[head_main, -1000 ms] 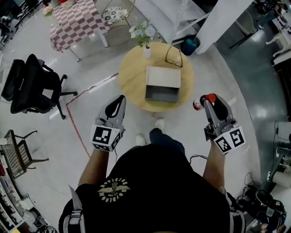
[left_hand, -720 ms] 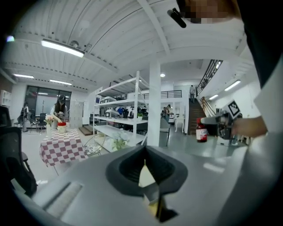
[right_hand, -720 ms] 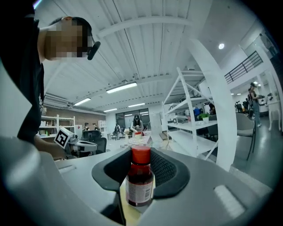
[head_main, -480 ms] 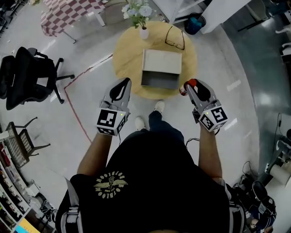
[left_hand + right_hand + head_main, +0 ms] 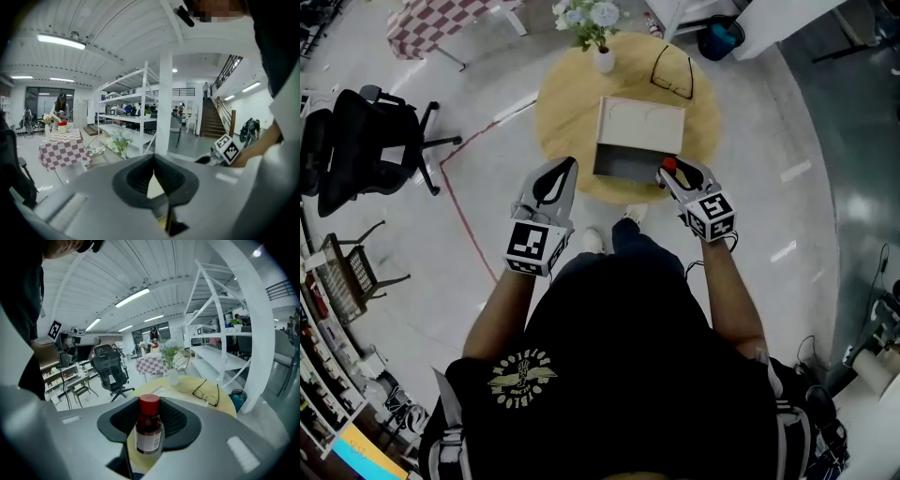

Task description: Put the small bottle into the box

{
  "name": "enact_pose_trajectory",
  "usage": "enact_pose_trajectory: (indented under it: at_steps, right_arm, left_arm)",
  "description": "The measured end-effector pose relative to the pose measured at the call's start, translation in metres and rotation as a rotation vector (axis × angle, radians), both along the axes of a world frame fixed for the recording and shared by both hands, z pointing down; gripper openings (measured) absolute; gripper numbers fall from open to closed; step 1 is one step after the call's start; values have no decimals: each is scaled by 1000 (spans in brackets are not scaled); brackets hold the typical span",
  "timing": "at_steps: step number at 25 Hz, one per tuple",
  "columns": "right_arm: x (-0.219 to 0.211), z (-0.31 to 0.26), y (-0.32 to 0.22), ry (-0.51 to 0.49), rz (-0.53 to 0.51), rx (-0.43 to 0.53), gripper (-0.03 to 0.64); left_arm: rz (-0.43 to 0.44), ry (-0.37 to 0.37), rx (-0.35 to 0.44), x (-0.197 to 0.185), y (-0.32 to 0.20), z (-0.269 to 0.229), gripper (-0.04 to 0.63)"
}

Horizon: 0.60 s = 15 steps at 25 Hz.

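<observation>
Red-capped amber small bottle [image 5: 149, 430], upright, paper-labelled, tight between right gripper [image 5: 670, 171] jaws; left gripper [image 5: 153, 161] jaws together, empty.

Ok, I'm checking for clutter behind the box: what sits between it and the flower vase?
Nothing. In the head view, the tabletop between the box and the flower vase is bare; the glasses lie off to the side.

Left claw [image 5: 153, 176] pressed together, empty, facing white shelving [image 5: 120, 99].
</observation>
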State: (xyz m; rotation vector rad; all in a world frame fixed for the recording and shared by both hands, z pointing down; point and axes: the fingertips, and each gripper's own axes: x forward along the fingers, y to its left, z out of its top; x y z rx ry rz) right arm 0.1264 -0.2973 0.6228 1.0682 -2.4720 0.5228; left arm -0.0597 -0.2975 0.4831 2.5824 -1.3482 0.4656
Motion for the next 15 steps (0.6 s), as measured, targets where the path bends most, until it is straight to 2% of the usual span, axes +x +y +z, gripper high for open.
enact_pose_trajectory:
  at_steps: [3,10,15]
  right_arm:
    - [-4,27,-8,34,-36,-38,148]
    - [-3,64,-27,113,-128,-66,149]
    - [-8,79,-28,125,-174,-80,149]
  left_arm:
    - [-13,0,15,0,-7,2,0]
    - [-76,-28,-14,1,-20,3,0]
    - [-109,-57,-37,4,-24,0,0]
